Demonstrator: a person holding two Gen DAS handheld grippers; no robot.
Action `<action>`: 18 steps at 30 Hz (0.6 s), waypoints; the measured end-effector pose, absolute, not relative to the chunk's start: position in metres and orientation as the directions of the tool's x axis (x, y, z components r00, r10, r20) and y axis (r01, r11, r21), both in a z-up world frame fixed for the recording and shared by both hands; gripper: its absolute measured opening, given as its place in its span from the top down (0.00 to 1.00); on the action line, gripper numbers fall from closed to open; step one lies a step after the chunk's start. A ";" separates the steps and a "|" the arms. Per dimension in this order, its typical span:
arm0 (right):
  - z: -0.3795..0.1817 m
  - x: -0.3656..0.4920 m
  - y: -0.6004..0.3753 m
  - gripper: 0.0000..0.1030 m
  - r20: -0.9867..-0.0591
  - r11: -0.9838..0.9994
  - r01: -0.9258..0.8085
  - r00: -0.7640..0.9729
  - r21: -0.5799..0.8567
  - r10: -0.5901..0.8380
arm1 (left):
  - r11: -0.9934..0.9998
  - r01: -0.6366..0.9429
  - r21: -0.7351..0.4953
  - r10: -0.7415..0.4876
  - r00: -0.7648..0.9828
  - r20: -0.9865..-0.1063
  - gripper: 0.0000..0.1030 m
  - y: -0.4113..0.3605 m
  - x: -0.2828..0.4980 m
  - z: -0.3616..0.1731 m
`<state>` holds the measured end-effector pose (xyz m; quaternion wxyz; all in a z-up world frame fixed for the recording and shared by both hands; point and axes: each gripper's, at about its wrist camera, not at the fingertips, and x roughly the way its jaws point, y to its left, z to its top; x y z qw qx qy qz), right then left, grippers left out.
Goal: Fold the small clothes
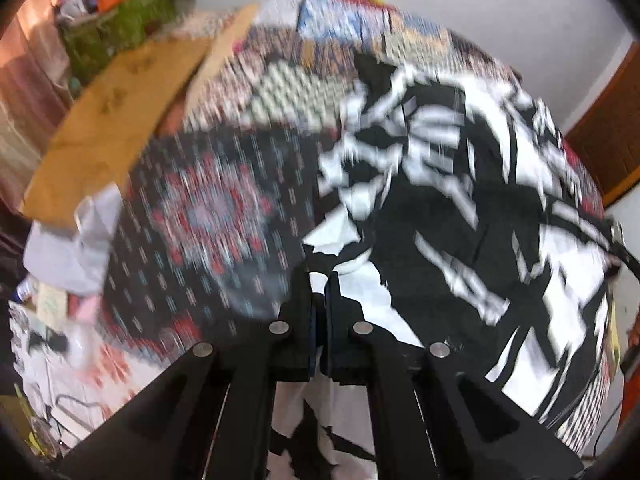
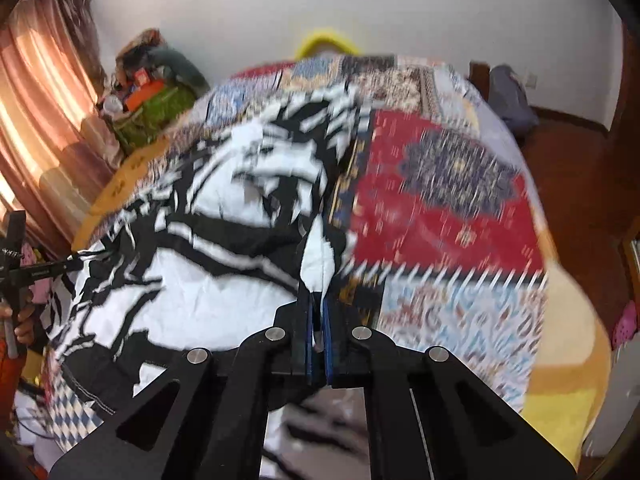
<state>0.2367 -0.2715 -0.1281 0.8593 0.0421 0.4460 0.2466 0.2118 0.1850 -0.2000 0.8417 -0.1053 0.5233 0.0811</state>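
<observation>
A black-and-white patterned garment is spread over a patchwork bedspread on a bed, and both views are blurred. An edge of the cloth is pinched between the closed fingers of the left gripper, with more of the fabric hanging below them. In the right wrist view another fold of the garment is clenched in the right gripper, white cloth being seen between the blue pads. The left gripper is seen at the garment's far left edge in that view. A red panel of the bedspread lies just beside the garment. A curtain and a green basket of clutter are seen beyond the bed.
</observation>
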 end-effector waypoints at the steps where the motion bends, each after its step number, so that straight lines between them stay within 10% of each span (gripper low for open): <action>1: -0.125 0.240 -0.273 0.97 -0.738 0.877 -0.381 0.493 0.293 0.460 | 0.963 -0.254 -0.092 0.036 0.457 -0.889 0.97 0.189 0.220 -0.194; 11: -0.159 0.268 -0.263 0.97 -0.796 0.911 -0.339 0.472 0.233 0.380 | 0.945 -0.324 -0.043 0.104 0.421 -0.901 0.94 0.210 0.286 -0.221; 18: -0.160 0.253 -0.271 0.78 -0.824 0.909 -0.320 0.414 0.266 0.387 | 0.947 -0.322 -0.008 0.111 0.351 -0.930 0.39 0.217 0.260 -0.237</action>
